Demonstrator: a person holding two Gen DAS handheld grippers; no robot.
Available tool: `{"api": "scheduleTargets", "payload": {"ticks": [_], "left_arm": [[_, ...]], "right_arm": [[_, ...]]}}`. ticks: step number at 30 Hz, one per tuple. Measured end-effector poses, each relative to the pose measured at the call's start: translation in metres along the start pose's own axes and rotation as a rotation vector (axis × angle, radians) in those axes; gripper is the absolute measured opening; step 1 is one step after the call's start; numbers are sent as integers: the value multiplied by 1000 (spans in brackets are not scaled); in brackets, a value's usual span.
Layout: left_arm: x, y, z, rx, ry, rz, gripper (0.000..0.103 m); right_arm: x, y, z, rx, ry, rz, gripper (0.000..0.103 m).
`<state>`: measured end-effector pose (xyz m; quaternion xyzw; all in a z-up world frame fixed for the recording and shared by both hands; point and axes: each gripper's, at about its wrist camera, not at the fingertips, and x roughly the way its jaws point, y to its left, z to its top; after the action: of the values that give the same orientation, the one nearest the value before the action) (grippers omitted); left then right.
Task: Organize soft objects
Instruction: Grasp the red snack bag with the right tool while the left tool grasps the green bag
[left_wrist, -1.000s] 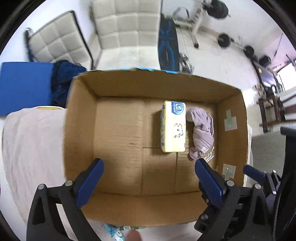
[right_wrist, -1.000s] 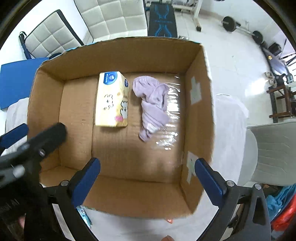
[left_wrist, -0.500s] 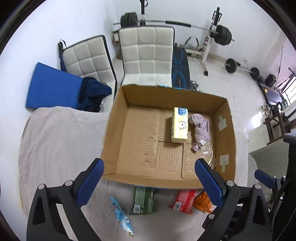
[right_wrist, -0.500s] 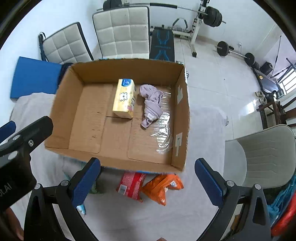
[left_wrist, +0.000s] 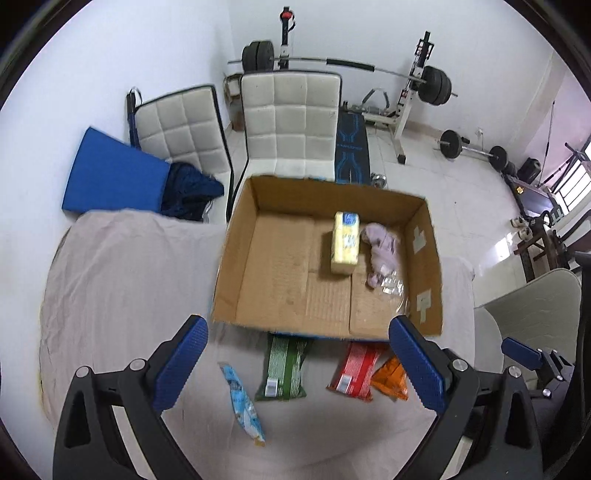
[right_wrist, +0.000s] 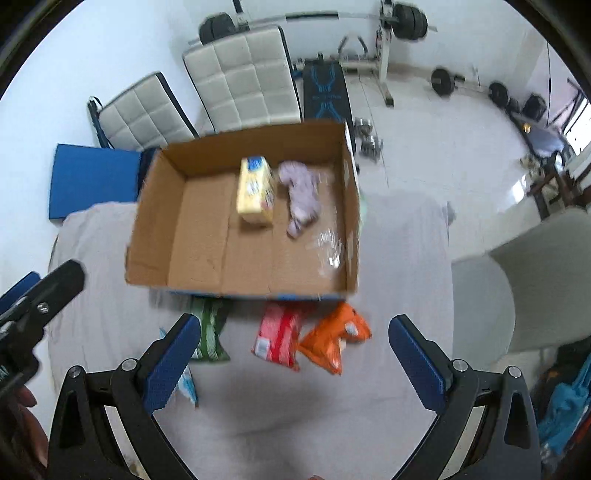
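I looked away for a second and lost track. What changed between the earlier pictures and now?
Both tongs, left and right, pulled back from over the box, open and empty, bringing the snack packets in front of it into view. Nothing was taken or let go. The tissue pack and purple cloth stayed put in the box.

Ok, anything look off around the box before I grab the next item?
Yes: the cardboard box sits on the green, red and orange packets, their far ends tucked under its near edge. Inside, the lilac cloth lies crumpled beside the tissue pack.
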<state>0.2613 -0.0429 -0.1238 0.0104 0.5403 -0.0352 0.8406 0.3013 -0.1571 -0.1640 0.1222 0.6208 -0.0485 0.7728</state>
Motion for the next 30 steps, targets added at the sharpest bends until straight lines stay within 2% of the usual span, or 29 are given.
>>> {"api": "scheduleTargets", "payload": {"ticks": [3,8,10,12,13,16,18,21,24,30], "left_arm": [[16,8,-17,-26,44,8,101],[79,17,-51,-44,186,38,101],[111,20,-63,-37,250,57,100],[143,27,-71,-40,323,58,99],[155,29,-73,-43,351,58,99],[188,42,-84,-74,426,68,93],[201,50,-88,-97,447,69,93],[212,52,-91,-102,470,58,93],[221,49,-90,-90,477,55,93],[244,27,-88,-16,502,50,93]], "right_arm": [[36,-9,-13,18,74,-19,103],[110,-5,-33,55,198,52,101],[141,-1,-40,78,250,74,96],[167,3,-44,102,291,95,77],[179,5,-45,114,313,102,73],[204,9,-48,143,329,94,71],[217,12,-49,155,333,63,71],[224,17,-47,145,285,24,70],[228,23,-48,123,297,4,57],[223,22,-57,77,348,-10,53]]}}
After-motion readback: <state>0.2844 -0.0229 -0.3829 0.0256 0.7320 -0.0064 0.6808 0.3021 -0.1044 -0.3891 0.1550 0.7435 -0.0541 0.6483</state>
